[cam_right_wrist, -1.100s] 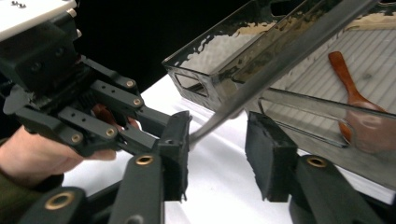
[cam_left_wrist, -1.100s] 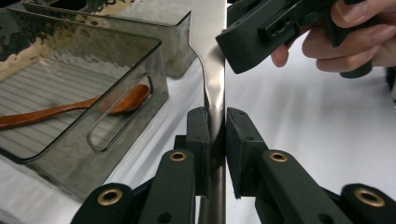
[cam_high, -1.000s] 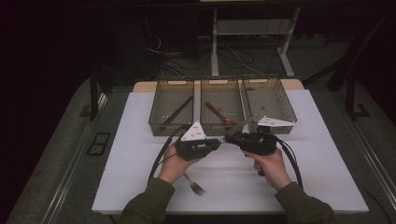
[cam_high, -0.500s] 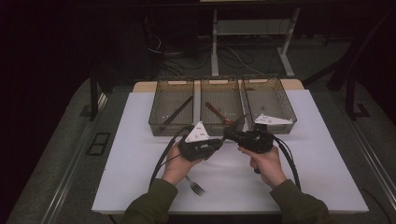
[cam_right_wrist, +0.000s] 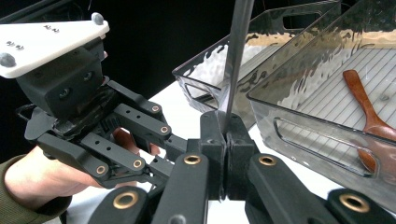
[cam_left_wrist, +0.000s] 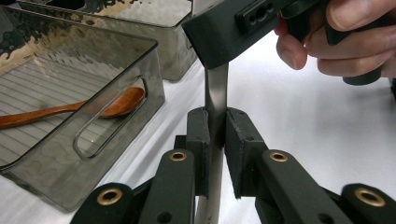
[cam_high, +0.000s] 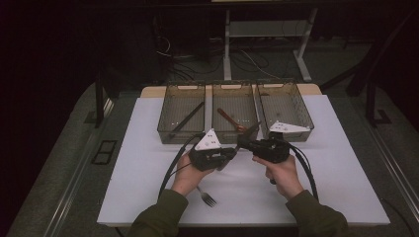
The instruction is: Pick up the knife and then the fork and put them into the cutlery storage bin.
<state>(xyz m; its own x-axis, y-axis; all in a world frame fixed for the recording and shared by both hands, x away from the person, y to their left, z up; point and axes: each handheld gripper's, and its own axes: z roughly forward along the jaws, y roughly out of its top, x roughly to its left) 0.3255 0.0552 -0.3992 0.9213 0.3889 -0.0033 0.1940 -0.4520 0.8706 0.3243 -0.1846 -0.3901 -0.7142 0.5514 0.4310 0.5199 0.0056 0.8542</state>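
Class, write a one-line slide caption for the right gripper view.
Right gripper clamps a flat metal utensil that the left gripper also holds, beside the tray with a wooden spoon.

1. Room v. dark; light falls mostly on the white tabletop (cam_high: 336, 163), w/ the surroundings fading to black at the top and sides.
2. Tabletop sits on a paler wooden board (cam_high: 311, 89), its edge showing at the far side.
3. Floor (cam_high: 59, 163) is grey, carpet-like, visible left, right and beyond the table.
4. Beyond the table, a white metal frame (cam_high: 267, 29) w/ two upright legs, standing on the floor.
5. Loose dark cables (cam_high: 197, 59) lie tangled on the floor near that frame.
6. Dark stand legs (cam_high: 101, 98) at left and (cam_high: 370, 94) at right.
7. Small dark floor plate (cam_high: 104, 152) at left, beside the table.
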